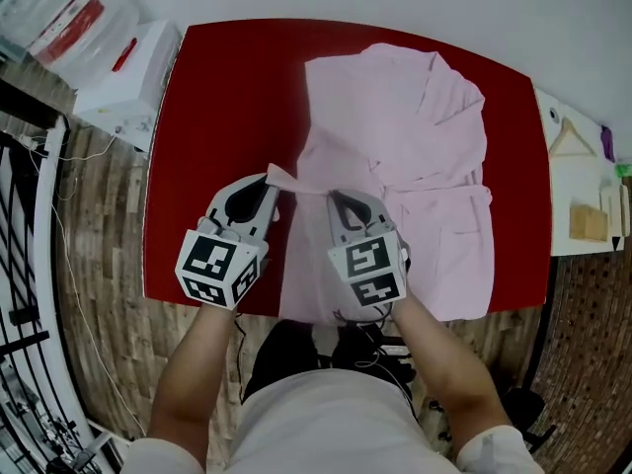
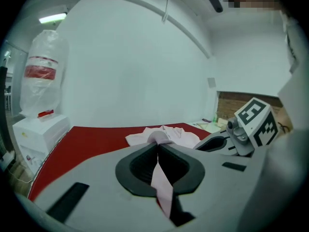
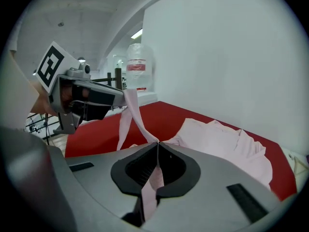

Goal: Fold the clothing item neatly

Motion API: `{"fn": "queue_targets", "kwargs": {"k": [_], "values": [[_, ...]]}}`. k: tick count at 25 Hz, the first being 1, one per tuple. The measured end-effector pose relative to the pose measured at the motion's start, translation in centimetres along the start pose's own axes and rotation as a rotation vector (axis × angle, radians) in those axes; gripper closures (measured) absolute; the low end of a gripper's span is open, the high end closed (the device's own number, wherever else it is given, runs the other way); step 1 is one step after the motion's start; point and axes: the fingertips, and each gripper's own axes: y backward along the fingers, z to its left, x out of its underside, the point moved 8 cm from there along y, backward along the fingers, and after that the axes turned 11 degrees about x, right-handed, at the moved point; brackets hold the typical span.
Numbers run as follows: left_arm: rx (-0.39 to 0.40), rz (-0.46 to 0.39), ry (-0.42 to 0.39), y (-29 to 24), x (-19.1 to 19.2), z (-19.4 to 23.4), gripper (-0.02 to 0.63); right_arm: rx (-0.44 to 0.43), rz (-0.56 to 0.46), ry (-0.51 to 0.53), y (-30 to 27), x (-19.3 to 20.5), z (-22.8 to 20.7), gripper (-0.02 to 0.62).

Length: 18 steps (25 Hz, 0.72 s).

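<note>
One pink robe (image 1: 415, 136) lies spread on the red table (image 1: 227, 117), its one sash (image 1: 301, 187) raised off the near side. Two grippers hold it: left gripper (image 1: 270, 178) and right gripper (image 1: 336, 197), each with jaws pinched tight on that sash. The red label on the plastic-wrapped bottle (image 2: 42, 76) is too blurred to read

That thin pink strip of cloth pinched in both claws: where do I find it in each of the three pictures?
Head view: the pink strip is at centre, stretched between the left claw and the right claw.
Left gripper view: the strip is at bottom centre, pinched in shut jaws.
Right gripper view: the strip is pinched at bottom centre, then rises up-left to the left claw.
Shared landmark: the red table.
</note>
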Motion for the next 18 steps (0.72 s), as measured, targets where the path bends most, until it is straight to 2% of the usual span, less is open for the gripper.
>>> {"fn": "queue_targets", "kwargs": {"k": [10,18], "values": [[0.12,0.073,-0.053,-9.0,-1.5,-6.6,0.597,0.052,0.055,-0.143,1.5,4.6,-8.3,0.575],[0.21,0.228,-0.142,-16.1,0.4,-11.1,0.595,0.094,0.157,-0.22,1.8,10.7,-13.8,0.574]]}}
